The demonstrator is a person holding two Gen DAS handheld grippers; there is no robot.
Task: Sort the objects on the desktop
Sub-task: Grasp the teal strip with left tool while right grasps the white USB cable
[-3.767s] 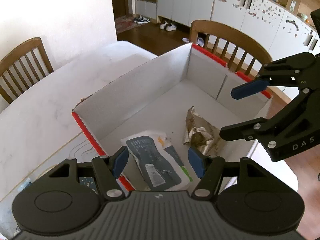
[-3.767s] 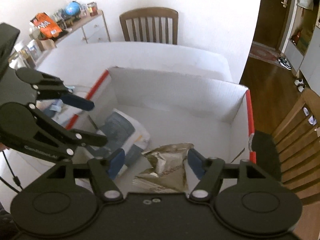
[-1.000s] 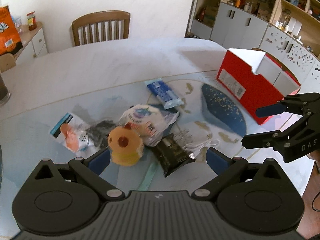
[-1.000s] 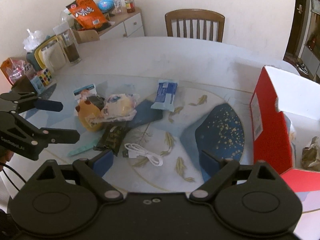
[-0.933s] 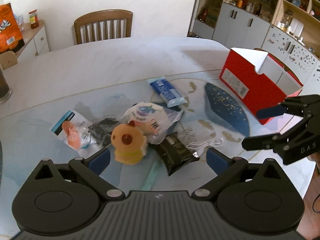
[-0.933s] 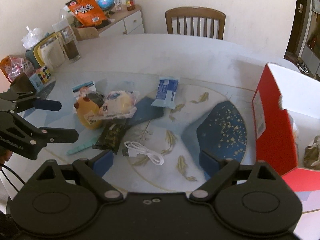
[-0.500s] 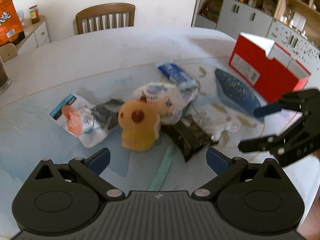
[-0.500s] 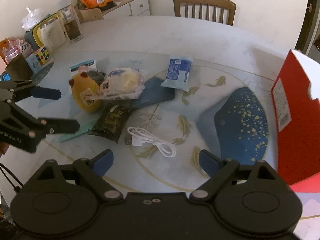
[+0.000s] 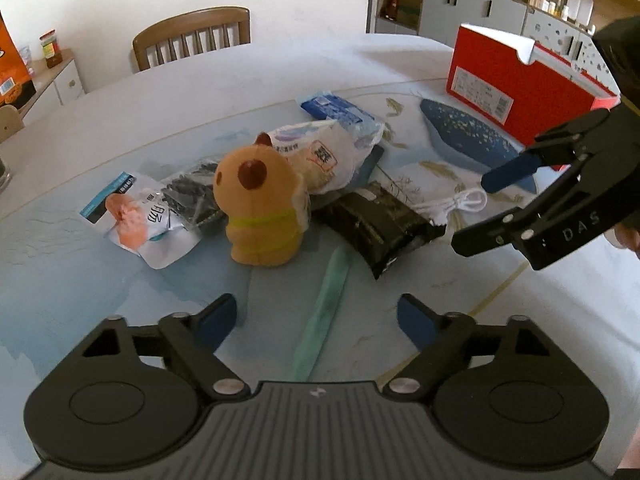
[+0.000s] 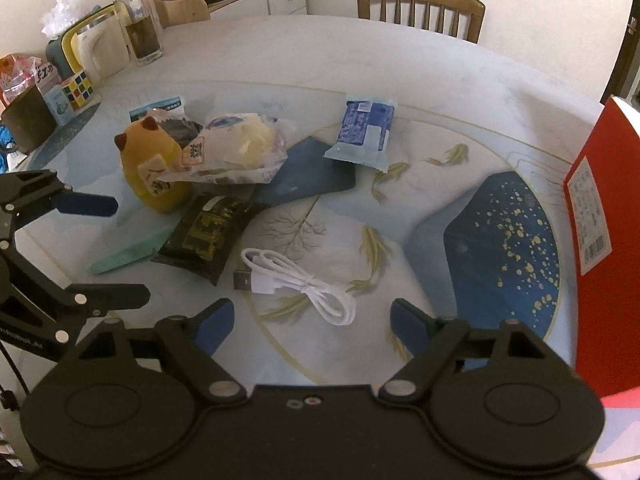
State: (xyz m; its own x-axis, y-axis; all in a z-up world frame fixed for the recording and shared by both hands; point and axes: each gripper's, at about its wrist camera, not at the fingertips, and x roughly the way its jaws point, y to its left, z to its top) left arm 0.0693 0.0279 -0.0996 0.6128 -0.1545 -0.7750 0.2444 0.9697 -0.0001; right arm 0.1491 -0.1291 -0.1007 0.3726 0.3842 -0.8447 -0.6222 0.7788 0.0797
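While the left wrist view looked down over the tabletop (image 9: 120, 280), the left tongs (image 9: 316, 320) stood released, their jaws having just been closing a little with nothing between them but bare surface and the near end of a pale green strip (image 9: 324, 304). Just beyond sat the plush toy (image 9: 260, 208), upright and leaning against a crinkly white snack bag (image 9: 320, 152); it looked soft, light and squashy, so I judged a pinch across its round body would hold best. A dark foil packet (image 9: 376, 220) lay beside it, probably light and slippery, best taken at a sealed edge. The right tongs (image 9: 480, 208) hovered at the right, near the white cable (image 9: 456, 204), with the red box (image 9: 520, 92) well behind. From the right wrist view, the right tongs (image 10: 310, 320) were likewise unclenched and empty, their jaws having just been narrowing, and the cable (image 10: 304, 284) lay coiled just ahead of the fingertips, untouched. Limp and thin, it would likely slip unless gripped at the bundled middle. A blue wrapped packet (image 10: 364, 132) lay farther off, and the left tongs (image 10: 92, 248) hung above the green strip's end.
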